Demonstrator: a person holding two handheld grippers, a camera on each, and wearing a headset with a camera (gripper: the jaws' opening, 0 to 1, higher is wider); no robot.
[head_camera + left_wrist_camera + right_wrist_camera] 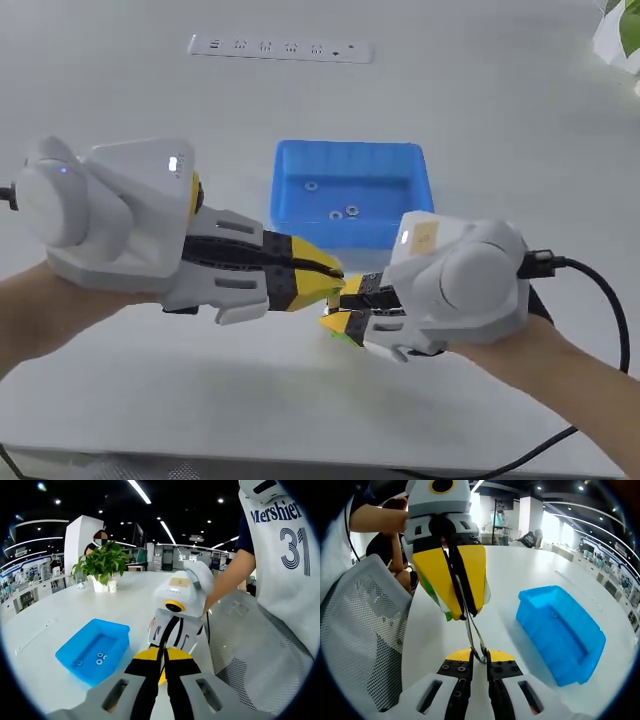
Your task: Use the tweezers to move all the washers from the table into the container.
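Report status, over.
Left gripper shut on thin metal tweezers. Right gripper shut on their tips. Three small metal washers in blue plastic container. Nothing between grippers and container.

Number 31 and lettering, seemingly "Mershiet", on the person's white jersey

Container: blue plastic, smooth, slight gloss. Washers: shiny metal. Tweezers: thin bright metal. Left tool and right tool: white matt plastic shells, smooth yellow plastic tips. Surface: white, smooth, faint sheen. Chair: grey mesh.
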